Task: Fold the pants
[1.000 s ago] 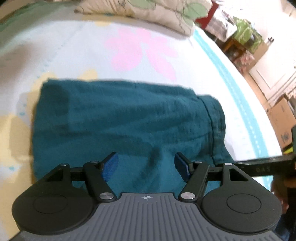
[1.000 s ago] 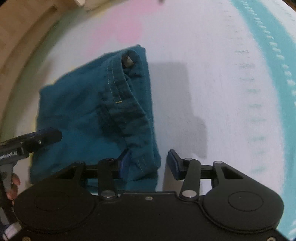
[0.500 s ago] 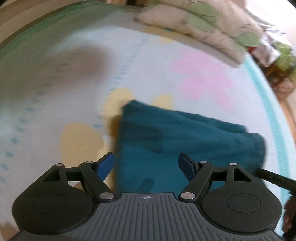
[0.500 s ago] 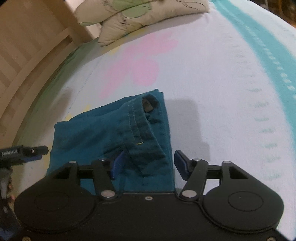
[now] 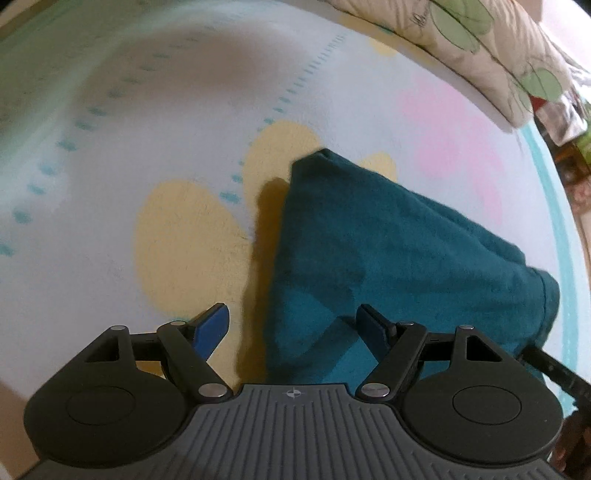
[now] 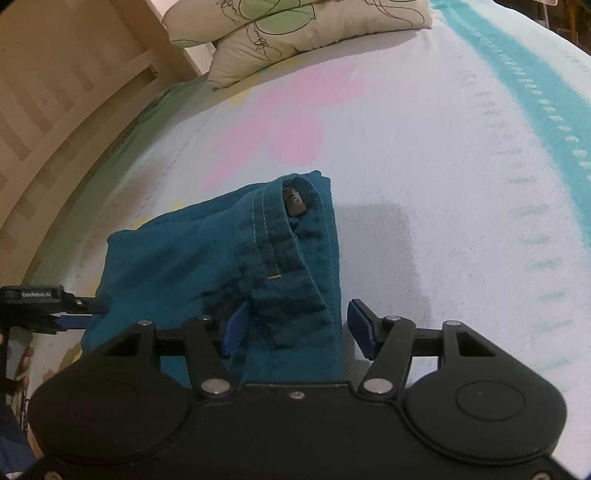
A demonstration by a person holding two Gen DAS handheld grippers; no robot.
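Observation:
Teal pants (image 5: 399, 254) lie folded into a compact rectangle on the bed sheet; they also show in the right wrist view (image 6: 221, 258), with the stitched waistband (image 6: 291, 251) on the right end. My left gripper (image 5: 293, 328) is open over the pants' left edge, holding nothing. My right gripper (image 6: 297, 326) is open, its jaws either side of the waistband end, holding nothing. The left gripper also shows at the left edge of the right wrist view (image 6: 44, 306).
The white bed sheet (image 5: 147, 147) has yellow and pink flower prints and a teal stripe (image 6: 517, 55). A leaf-print pillow (image 6: 295, 29) lies at the head, next to the wooden headboard (image 6: 55, 92). Clutter stands beyond the bed's right side (image 5: 576, 122).
My left gripper has swung left from over the pants' middle to their left edge. My right gripper has pulled back and tilted up, so more of the bed and pillow shows.

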